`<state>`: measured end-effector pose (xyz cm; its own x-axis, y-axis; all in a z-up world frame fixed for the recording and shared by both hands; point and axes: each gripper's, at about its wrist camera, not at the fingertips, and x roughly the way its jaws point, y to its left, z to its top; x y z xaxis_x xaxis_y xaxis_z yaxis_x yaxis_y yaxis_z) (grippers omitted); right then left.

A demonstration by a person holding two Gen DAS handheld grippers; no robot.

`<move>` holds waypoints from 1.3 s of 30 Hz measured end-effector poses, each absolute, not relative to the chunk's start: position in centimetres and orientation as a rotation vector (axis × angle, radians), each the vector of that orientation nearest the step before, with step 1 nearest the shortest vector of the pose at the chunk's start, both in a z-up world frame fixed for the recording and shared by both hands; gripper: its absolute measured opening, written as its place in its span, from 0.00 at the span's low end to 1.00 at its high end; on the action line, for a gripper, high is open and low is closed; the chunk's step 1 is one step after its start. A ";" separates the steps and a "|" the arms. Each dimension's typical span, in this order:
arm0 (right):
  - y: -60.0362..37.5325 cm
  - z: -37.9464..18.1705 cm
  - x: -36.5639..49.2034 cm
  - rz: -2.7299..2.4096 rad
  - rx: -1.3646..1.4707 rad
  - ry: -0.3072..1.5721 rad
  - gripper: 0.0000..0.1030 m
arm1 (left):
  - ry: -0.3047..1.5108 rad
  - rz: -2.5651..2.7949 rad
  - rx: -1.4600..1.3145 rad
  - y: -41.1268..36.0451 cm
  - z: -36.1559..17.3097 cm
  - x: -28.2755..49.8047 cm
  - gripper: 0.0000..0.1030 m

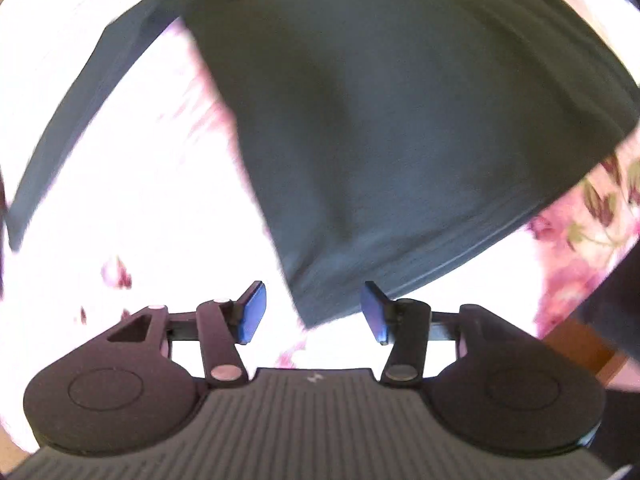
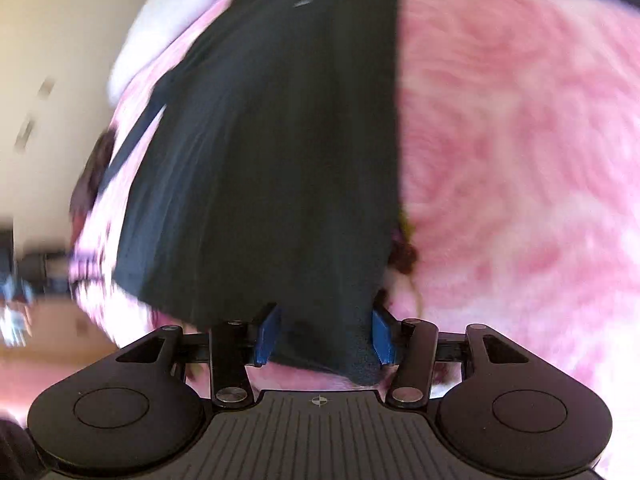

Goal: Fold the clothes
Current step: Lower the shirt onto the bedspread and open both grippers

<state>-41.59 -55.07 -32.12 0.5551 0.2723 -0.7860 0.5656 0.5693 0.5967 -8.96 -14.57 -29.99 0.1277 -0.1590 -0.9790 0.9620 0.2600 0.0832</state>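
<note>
The left gripper's (image 1: 312, 312) fingers (image 1: 253, 312) stand spread, blue pads facing each other across a gap with nothing pinched; the near corner of a dark teal garment (image 1: 380, 120) lies in the gap between them, nearer the right pad, and neither pad presses on it. From there the garment fans out ahead of the fingers as a broad flat panel, and a long narrow strip of the same cloth, perhaps a sleeve, runs off ahead and to the left. It lies on a floral bedcover (image 1: 592, 216) with pink and red blooms, washed out to white on the left side of the fingers; a strip of wood shows to the right of them. The right gripper's (image 2: 326, 336) fingers (image 2: 267, 336) are likewise parted, and a dark fold of the garment (image 2: 280, 140) sits in the gap between the pads; the cloth reaches close to both pads, yet whether they touch it I cannot tell through the blur. Ahead of these fingers the garment stretches away as a long dark band, with the pink bedcover (image 2: 520, 140) to the right and a pale wall to the far left.
</note>
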 end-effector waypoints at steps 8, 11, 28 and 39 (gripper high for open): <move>-52.9 -30.3 -40.5 -0.480 0.814 1.260 0.03 | 1.292 -1.121 0.660 -11.8 -33.6 -4.9 0.26; -51.7 -29.1 -39.2 -0.550 0.778 1.291 0.04 | 1.288 -1.173 0.704 -11.3 -32.9 -5.2 0.12; -41.1 -18.8 -33.6 -0.574 0.868 1.067 0.57 | 1.019 -1.010 0.704 -9.0 -21.9 -4.1 0.39; -36.1 -17.3 -29.2 -0.559 0.837 1.050 0.57 | 0.877 -1.086 0.745 -15.0 -21.9 10.2 0.44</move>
<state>-29.24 -36.15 -17.26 0.4086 -0.0143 -0.9126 0.7488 0.5770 0.3262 10.21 -14.98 -21.88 0.2126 -0.4221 -0.8813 0.9502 0.2995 0.0858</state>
